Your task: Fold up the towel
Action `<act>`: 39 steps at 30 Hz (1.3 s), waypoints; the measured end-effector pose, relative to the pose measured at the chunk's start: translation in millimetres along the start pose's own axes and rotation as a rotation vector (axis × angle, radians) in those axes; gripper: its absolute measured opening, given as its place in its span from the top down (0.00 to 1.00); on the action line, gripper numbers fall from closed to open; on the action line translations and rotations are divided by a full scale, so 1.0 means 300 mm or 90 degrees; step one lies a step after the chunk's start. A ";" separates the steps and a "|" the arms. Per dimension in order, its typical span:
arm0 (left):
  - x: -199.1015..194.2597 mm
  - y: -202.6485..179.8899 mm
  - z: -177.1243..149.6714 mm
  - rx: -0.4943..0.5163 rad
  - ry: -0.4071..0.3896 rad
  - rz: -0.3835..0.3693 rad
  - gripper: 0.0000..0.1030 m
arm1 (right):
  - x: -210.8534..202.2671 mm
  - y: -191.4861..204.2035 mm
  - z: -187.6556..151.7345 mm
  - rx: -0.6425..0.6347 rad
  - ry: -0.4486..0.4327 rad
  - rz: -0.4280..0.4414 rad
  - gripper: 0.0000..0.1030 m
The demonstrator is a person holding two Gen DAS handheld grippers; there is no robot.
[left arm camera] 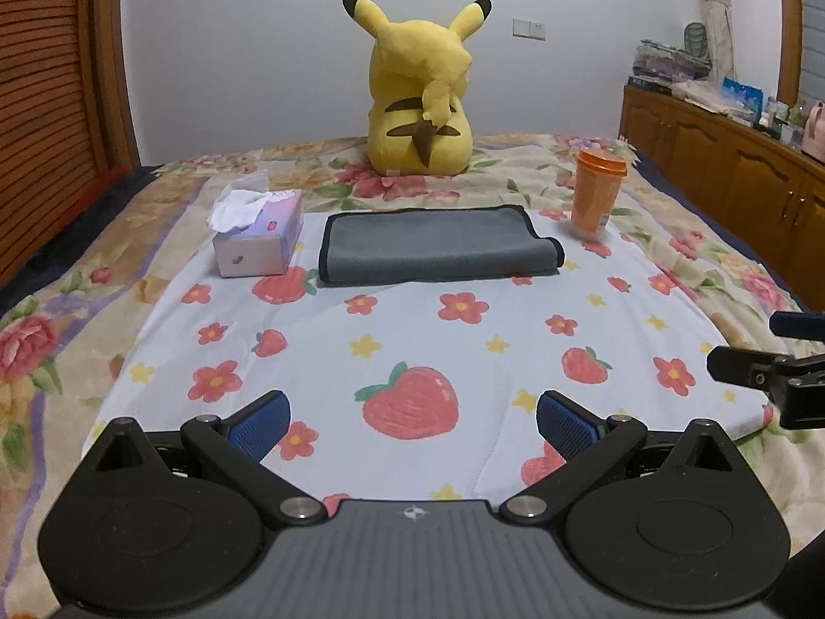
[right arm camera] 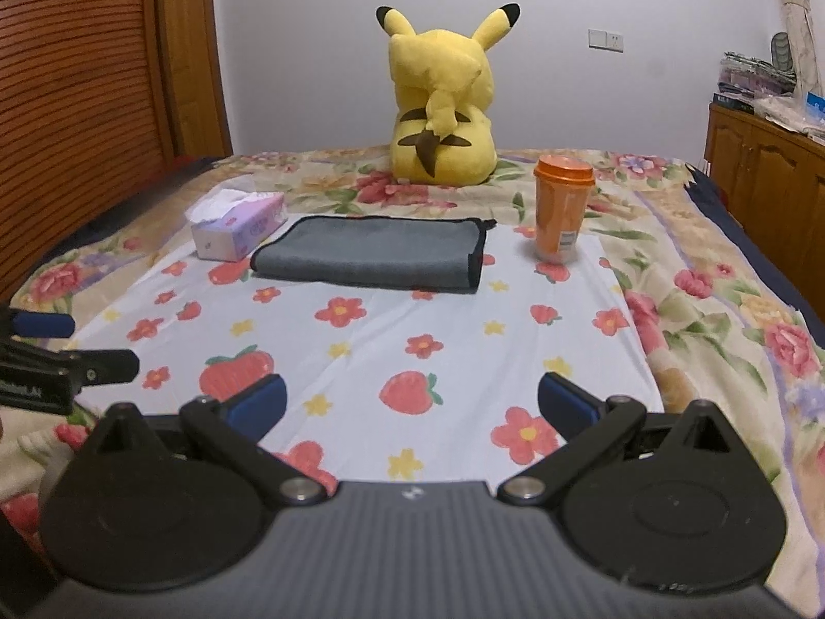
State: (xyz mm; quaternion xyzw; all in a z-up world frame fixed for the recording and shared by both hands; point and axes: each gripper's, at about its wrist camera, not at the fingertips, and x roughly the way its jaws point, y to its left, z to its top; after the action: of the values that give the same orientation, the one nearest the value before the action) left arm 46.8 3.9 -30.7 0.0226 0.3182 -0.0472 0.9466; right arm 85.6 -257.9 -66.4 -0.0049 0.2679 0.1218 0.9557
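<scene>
Towel [left arm camera: 438,243] on the sheet [left arm camera: 412,340], between tissue box [left arm camera: 258,240] left and cup [left arm camera: 597,191] right, plush toy [left arm camera: 420,93] behind.

Grey towel [left arm camera: 438,245]: one — folded, black-edged
Tissue box [left arm camera: 260,234]: one
Orange lidded cup [left arm camera: 598,191]: one
Pikachu plush [left arm camera: 420,87]: one
Strawberry-and-flower sheet [left arm camera: 428,340]: one, spread on the bed [left arm camera: 62,320]
Wall switch plate [left arm camera: 528,28]: one
Wooden sideboard [left arm camera: 722,165]: one — the items on top are too small to count
Left gripper [left arm camera: 412,420]: one, with two blue-padded fingers [left arm camera: 260,425]
Right gripper [right arm camera: 411,405]: one, with two blue-padded fingers [right arm camera: 258,405]
</scene>
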 end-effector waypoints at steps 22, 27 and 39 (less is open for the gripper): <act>-0.064 0.012 0.002 -0.007 -0.072 0.023 0.00 | -0.009 -0.018 -0.025 0.014 -0.036 -0.011 0.00; -0.078 0.004 0.003 0.002 -0.093 0.036 0.00 | -0.025 -0.020 -0.023 0.013 -0.054 -0.022 0.00; -0.110 0.008 0.007 -0.006 -0.124 0.028 0.00 | -0.059 -0.035 -0.020 0.022 -0.098 -0.042 0.00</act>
State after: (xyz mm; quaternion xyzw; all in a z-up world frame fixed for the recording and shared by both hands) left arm 22.0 8.6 -9.0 0.0202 0.2246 -0.0269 0.9739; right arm 70.4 -272.5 -63.0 0.0123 0.1957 0.0858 0.9768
